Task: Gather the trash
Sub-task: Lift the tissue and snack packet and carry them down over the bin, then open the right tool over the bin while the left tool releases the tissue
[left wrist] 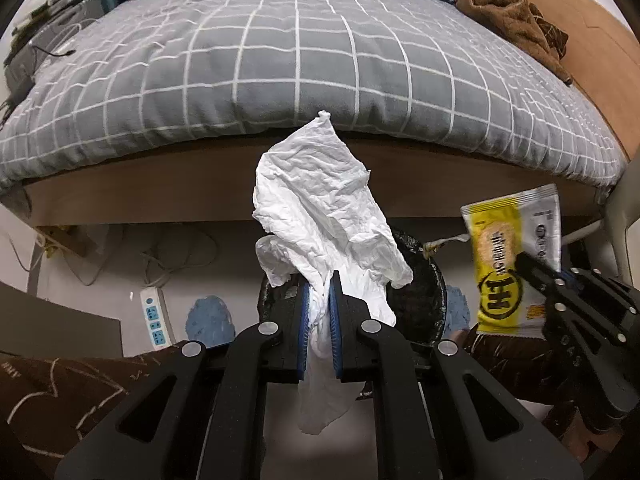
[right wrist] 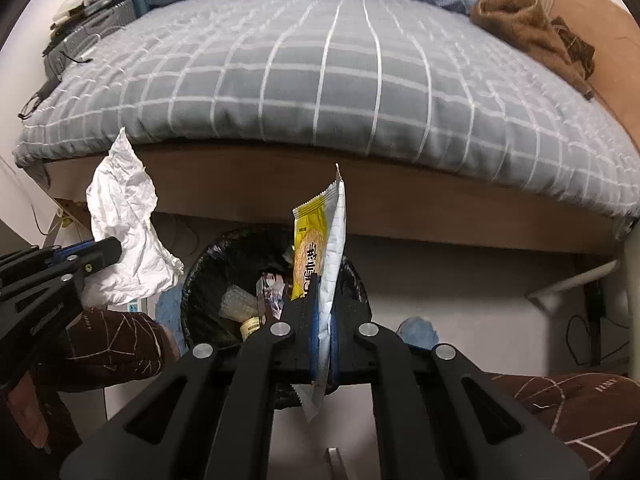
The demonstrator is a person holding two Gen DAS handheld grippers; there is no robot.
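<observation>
Grey checked bedding [left wrist: 304, 60] fills the upper half of both views, with the wooden bed frame [left wrist: 200, 184] under it and the pale floor below, where the black-lined trash bin [right wrist: 200, 276] stands just in front of the bed's edge. Both my tongs are clamped on trash. My left gripper [left wrist: 319, 312] has its blue pads pressed on a crumpled white tissue [left wrist: 320, 208], which rises from the jaws toward the middle of the left view and also hangs down below them. My right gripper [right wrist: 324, 320] pinches a yellow and white snack wrapper [right wrist: 316, 240], seen edge-on in the right view, its long axis running straight up from the jaws toward the bed frame. What matters for the drop is where the bin's mouth lies from each pair of tips. In the right view the opening sits just left of and behind the wrapper, at centre frame, with some packets and a small jar already inside; I judge the right tongs to be the nearer, almost over the rim. In the left view the bin is mostly hidden behind the tissue, showing only as a dark rim at centre right, so it lies ahead and slightly right of my left tips. A white power strip [left wrist: 154, 316] lies on the floor at lower left of that view, clear of the bin. Neither piece has been let go yet.
</observation>
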